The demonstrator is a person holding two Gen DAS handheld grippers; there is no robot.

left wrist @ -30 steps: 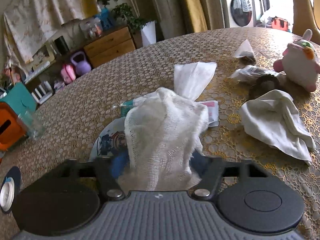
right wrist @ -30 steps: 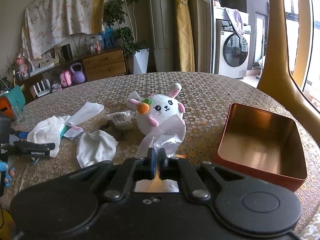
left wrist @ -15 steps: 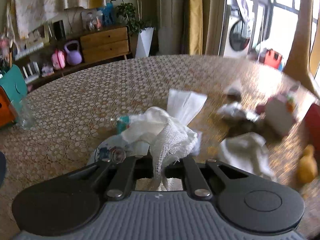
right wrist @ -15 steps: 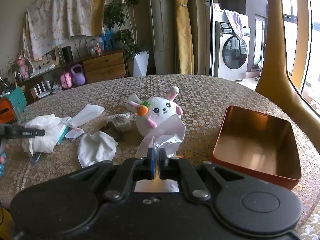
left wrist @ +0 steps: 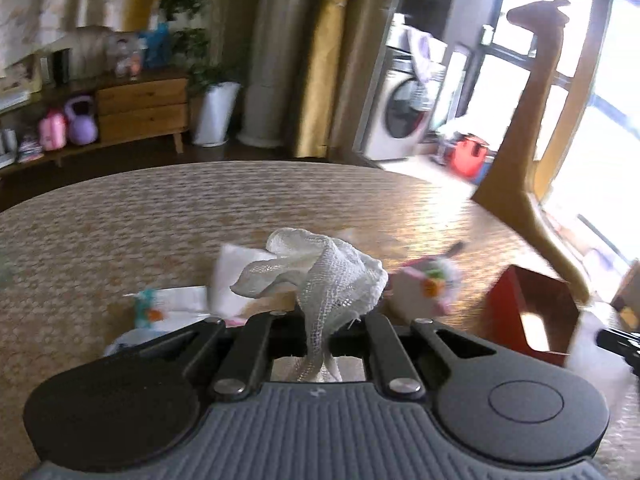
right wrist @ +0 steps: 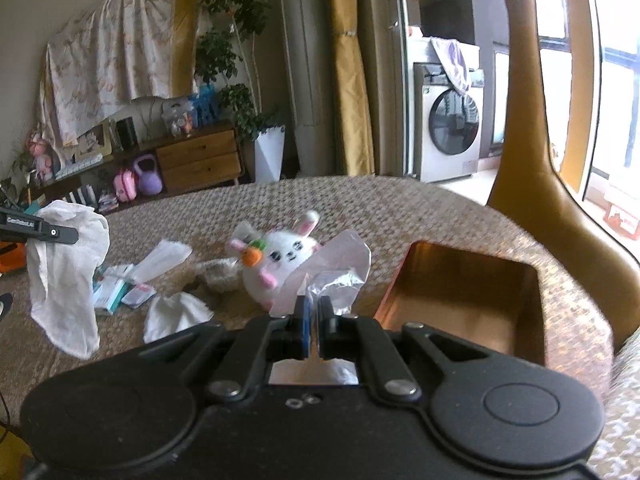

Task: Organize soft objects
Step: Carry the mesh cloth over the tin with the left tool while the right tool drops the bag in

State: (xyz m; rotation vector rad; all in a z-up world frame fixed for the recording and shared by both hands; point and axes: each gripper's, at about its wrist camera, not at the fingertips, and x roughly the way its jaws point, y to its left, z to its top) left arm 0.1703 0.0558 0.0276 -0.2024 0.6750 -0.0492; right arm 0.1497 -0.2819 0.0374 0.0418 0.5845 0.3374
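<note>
My left gripper (left wrist: pixel 318 320) is shut on a white gauze cloth (left wrist: pixel 332 276) and holds it in the air above the table; the cloth also shows hanging at the left of the right wrist view (right wrist: pixel 66 276). My right gripper (right wrist: pixel 314 312) is shut on a crinkled clear plastic bag (right wrist: pixel 336 272). A white plush bunny (right wrist: pixel 280 268) with a carrot lies mid-table. A white cloth (right wrist: pixel 174 314) lies in front of it. An open copper-red tin box (right wrist: pixel 464 304) sits to the right; it also shows in the left wrist view (left wrist: pixel 528 312).
Flat white packets (right wrist: pixel 160 258) and small boxes (right wrist: pixel 110 288) lie left of the bunny. A dark crumpled wrapper (right wrist: pixel 216 272) lies beside the bunny. A tall wooden giraffe figure (right wrist: pixel 532 152) stands past the table's right edge. The round table has a lace-patterned cover (right wrist: pixel 400 208).
My left gripper closed on the gauze cloth, lifted it off the table and swung right toward the tin box. My right gripper kept its hold on the plastic bag, rising slightly.
</note>
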